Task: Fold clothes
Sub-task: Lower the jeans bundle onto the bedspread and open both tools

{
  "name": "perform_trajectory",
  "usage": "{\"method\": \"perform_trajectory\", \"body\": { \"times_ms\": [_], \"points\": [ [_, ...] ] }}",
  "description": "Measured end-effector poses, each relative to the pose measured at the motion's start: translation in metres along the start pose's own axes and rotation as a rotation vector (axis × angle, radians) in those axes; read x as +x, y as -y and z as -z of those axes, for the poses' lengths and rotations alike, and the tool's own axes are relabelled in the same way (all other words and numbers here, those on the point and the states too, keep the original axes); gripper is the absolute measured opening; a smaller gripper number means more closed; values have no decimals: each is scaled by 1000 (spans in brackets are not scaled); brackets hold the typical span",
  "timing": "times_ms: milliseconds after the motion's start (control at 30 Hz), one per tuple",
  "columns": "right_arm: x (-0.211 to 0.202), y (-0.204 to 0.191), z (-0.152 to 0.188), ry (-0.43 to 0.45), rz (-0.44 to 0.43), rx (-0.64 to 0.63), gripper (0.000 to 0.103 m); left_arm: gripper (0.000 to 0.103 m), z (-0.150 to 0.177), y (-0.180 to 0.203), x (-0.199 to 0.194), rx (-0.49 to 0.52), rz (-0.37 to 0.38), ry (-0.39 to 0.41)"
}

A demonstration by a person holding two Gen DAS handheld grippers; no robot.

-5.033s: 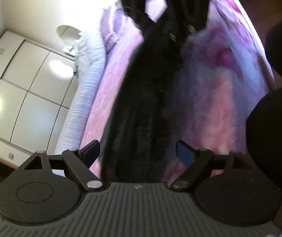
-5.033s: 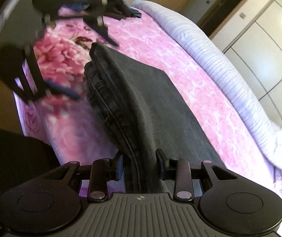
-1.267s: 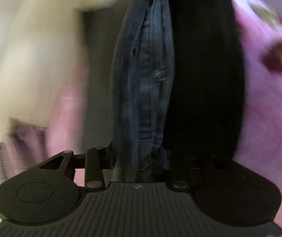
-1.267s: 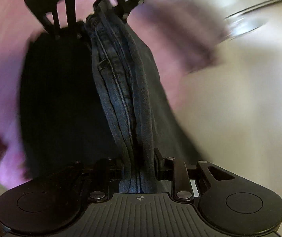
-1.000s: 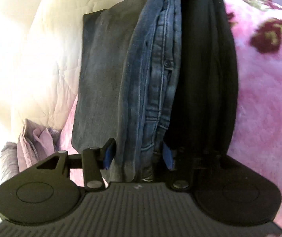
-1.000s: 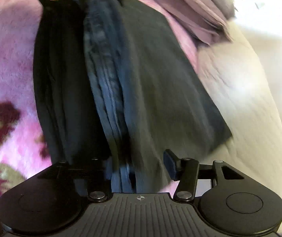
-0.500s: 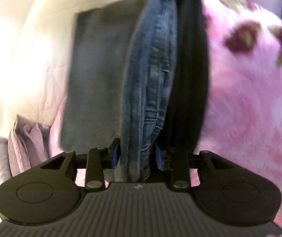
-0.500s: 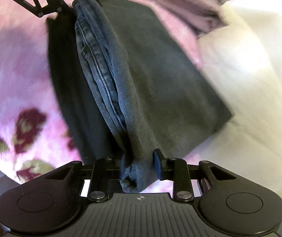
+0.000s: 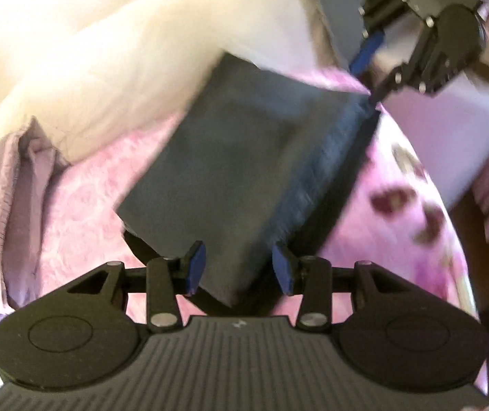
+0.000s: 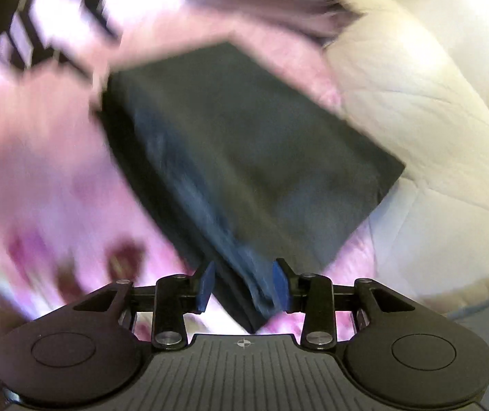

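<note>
We look down along the left tool [image 9: 239, 267] at a steep slant toward the bed; its two blue pads [image 9: 196, 265] stand apart, and the near corner of the folded jeans [image 9: 244, 157] shows in the gap between them, lying below on the bed with neither pad pressing on it; the jaws have just been opening, so we read this tool as open and holding nothing. The jeans lie as a flat dark rectangle on the pink flowered blanket [image 9: 83, 198], their thick folded edge running up to the right, their far corner close against the cream quilt [image 9: 134, 54]; a crumpled mauve cloth [image 9: 1, 185] sits at the left edge of this view. At the top right of the same view the right tool [image 9: 369, 68] hangs above the far end of the folded edge, tilted down, its blue pad clear of the cloth. From the right wrist we see that tool [image 10: 242, 284] pointed steeply down too; its pads [image 10: 280, 286] are parted, the near end of the jeans' [image 10: 251, 144] folded edge passes between them, and the cloth looks slack and flat on the blanket [image 10: 38, 157], so we take it as open as well, its jaws likewise just widened; the quilt [image 10: 422, 130] fills the right side, and the picture is smeared by motion.
</note>
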State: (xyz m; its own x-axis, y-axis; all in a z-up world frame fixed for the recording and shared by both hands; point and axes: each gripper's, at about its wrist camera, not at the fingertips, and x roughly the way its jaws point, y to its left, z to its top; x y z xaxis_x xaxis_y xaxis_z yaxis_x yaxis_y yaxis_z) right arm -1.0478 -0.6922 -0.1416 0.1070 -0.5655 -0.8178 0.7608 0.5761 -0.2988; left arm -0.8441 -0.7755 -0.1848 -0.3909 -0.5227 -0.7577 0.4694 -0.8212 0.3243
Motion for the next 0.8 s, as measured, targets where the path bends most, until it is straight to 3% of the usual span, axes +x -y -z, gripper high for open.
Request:
{"method": "perform_trajectory", "body": {
  "times_ms": [133, 267, 333, 400, 500, 600, 733, 800],
  "points": [
    [23, 52, -41, 56, -10, 199, 38, 39, -26, -36, 41, -61, -42, -28],
    [72, 122, -82, 107, 9, 338, 38, 38, -18, -63, 78, -83, -90, -66],
    [105, 158, -98, 120, 21, 416, 38, 36, -35, -80, 104, -141, -75, -116],
    [146, 189, -97, 68, -6, 534, 37, 38, -31, -93, 125, -184, -29, -169],
    [208, 219, -77, -14, -126, 728, 37, 38, -21, -98, 135, -234, -18, -142],
    [210, 229, -76, 20, -154, 762, 37, 38, -20, -100, 131, -247, -15, -145],
    [159, 213, -79, 84, -31, 641, 38, 37, -23, -94, 100, -251, -51, -109],
    [132, 197, -72, 144, -10, 657, 38, 38, -25, -87, 76, -291, -47, -77]
  ]
}}
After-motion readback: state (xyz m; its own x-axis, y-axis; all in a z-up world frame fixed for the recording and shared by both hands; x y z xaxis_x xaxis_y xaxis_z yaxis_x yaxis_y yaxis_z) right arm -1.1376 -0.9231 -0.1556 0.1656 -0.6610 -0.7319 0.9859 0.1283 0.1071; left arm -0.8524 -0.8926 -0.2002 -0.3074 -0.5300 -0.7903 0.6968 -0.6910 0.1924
